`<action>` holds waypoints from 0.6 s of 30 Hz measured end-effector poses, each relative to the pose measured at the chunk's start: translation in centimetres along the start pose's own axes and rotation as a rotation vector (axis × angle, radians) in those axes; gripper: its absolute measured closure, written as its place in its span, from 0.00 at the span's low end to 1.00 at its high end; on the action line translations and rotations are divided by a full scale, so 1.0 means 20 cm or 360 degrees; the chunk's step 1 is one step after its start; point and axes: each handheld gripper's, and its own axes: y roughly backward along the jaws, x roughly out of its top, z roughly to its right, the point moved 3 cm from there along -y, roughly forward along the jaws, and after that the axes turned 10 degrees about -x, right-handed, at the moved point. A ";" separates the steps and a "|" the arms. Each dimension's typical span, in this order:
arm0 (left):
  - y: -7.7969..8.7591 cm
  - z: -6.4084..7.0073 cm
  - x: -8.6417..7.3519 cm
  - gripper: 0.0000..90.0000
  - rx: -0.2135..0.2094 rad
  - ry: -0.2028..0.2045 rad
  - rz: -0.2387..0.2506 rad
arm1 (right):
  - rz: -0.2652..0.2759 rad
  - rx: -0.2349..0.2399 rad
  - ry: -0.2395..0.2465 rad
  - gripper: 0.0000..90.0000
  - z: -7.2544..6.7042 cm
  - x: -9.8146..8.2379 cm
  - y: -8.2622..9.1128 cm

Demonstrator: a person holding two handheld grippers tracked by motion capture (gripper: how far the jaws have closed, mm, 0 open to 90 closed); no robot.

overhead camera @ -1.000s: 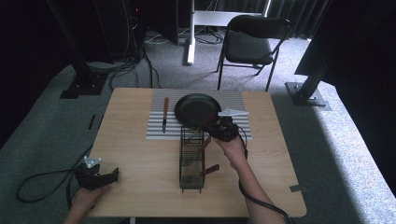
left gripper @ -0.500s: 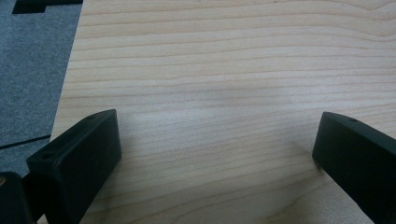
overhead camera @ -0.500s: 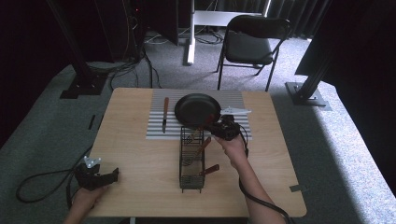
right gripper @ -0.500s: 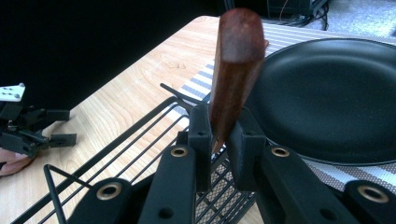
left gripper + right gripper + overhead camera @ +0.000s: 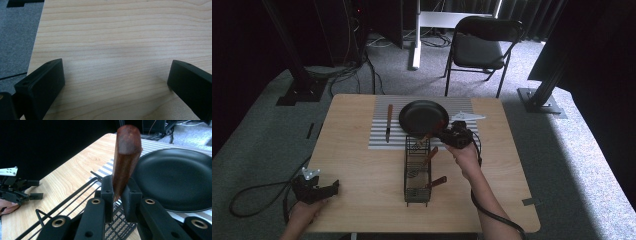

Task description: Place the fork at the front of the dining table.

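**Q:** What's the setup where you're working?

**Me:** Pale wood table (image 5: 362,165) on grey carpet, dark curtains around it, a black folding chair (image 5: 482,47) behind. There's a striped mat (image 5: 379,137) at the far side with a black pan (image 5: 423,117) on it, and a knife (image 5: 388,122) lying on the mat just left of the pan.

**Q:** Any containers?

**Me:** One black wire rack (image 5: 417,172), long and narrow, running from the mat's near edge toward me. A couple of wooden-handled utensils (image 5: 438,181) sit in it, handles sticking out to the right. The pan looks empty.

**Q:** What have you got hold of?

**Me:** My right gripper (image 5: 117,195) is clamped on a brown wooden handle (image 5: 125,155) at the rack's far end, right next to the pan. In the right gripper view the handle stands nearly upright between the jaws, leaning slightly, blunt end up, the rest going down into the rack. I can't see what tool it is.

**Q:** And the left?

**Me:** Left gripper (image 5: 319,189) is parked at the table's near left corner, well away from everything. Jaws wide apart over bare wood, nothing between them.
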 end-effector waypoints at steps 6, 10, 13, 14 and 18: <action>0.00 0.00 0.00 0.01 0.0000 0.0000 0.0000 | 0.0025 0.0024 0.0014 0.90 0.00 0.04 0.06; 0.00 0.00 0.00 0.01 0.0001 -0.0002 0.0000 | 0.0052 0.0035 0.0025 0.90 -0.01 0.08 0.11; 0.00 0.00 0.00 0.01 0.0001 0.0000 0.0002 | 0.0072 0.0049 0.0020 0.90 -0.01 0.11 0.16; 0.00 0.00 0.00 0.01 0.0001 0.0000 0.0002 | 0.0072 0.0049 0.0020 0.90 -0.01 0.11 0.16; 0.00 0.00 0.00 0.01 0.0001 0.0000 0.0002 | 0.0086 0.0057 0.0021 0.90 -0.01 0.13 0.19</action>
